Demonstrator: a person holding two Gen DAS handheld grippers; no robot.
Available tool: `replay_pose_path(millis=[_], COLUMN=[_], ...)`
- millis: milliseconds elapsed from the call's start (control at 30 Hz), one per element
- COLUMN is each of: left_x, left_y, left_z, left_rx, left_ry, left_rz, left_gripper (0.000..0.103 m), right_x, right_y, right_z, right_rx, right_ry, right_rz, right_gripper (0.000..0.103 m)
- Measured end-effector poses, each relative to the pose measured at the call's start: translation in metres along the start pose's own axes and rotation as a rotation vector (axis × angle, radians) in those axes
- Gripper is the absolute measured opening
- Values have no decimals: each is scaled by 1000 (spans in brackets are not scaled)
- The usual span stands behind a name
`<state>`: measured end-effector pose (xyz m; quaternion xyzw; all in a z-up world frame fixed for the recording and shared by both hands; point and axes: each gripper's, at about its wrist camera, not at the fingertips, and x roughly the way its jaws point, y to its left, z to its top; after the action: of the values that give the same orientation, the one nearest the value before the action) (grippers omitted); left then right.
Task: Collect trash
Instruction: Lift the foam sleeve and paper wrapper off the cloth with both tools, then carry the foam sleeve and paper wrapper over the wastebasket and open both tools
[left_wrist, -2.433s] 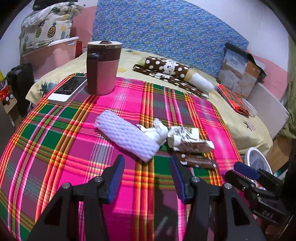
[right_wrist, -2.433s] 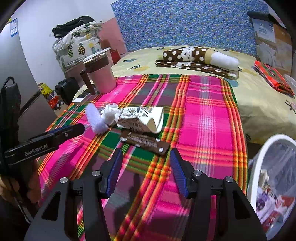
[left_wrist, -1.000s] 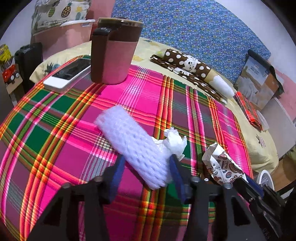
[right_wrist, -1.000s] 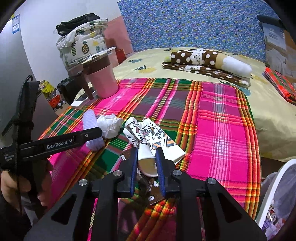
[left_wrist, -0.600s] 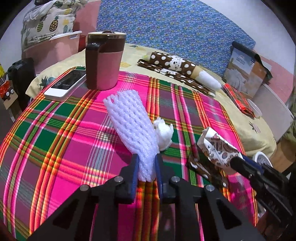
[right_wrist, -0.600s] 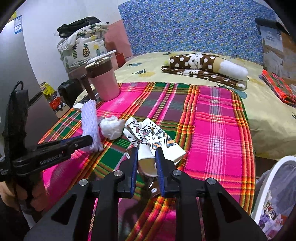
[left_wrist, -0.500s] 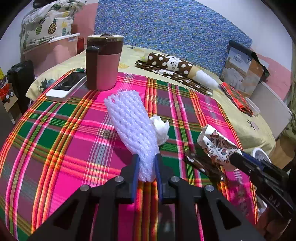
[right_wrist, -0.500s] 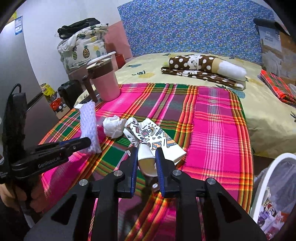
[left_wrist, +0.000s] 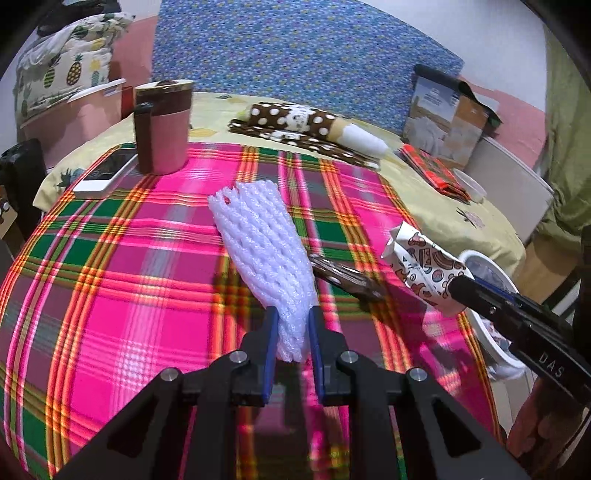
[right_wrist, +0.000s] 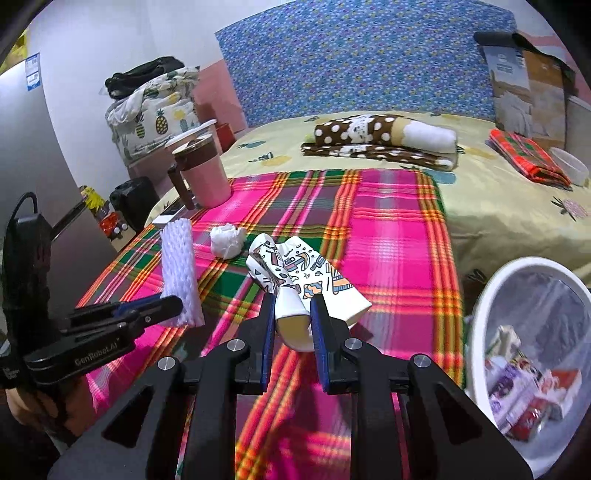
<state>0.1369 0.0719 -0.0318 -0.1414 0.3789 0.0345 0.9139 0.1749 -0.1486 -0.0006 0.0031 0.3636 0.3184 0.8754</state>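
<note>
My left gripper is shut on the near end of a white foam net sleeve, held up off the plaid cloth; the sleeve also shows at the left of the right wrist view. My right gripper is shut on a crushed paper cup printed with cartoons, also lifted; in the left wrist view the cup hangs at the right. A dark brown wrapper lies flat on the cloth past the sleeve. A crumpled white tissue lies on the cloth beyond the cup.
A white bin with trash inside stands low at the right, off the cloth's edge. A pink and brown mug and a white phone sit at the far left. Folded cloths and a cardboard box lie behind.
My left gripper shut on the foam sleeve and raised it off the cloth. Both grippers have drifted to the right with their loads, and the bin looms larger in the right wrist view.
</note>
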Motion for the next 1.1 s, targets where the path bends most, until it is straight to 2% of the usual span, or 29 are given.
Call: replay_pose_path(millis=[533, 1100], left_x=[-16, -4], left_y=[-62, -125], left_z=[-11, -11], left_rx=[125, 240], left_ry=[-7, 17], left_rz=[-87, -169], left_gripper=[17, 17], right_x=[-41, -69], right_y=[-21, -61], right_z=[-14, -30], right_rx=[47, 117], right_ry=[-64, -94], right_rz=[-74, -173], right_gripper=[21, 21])
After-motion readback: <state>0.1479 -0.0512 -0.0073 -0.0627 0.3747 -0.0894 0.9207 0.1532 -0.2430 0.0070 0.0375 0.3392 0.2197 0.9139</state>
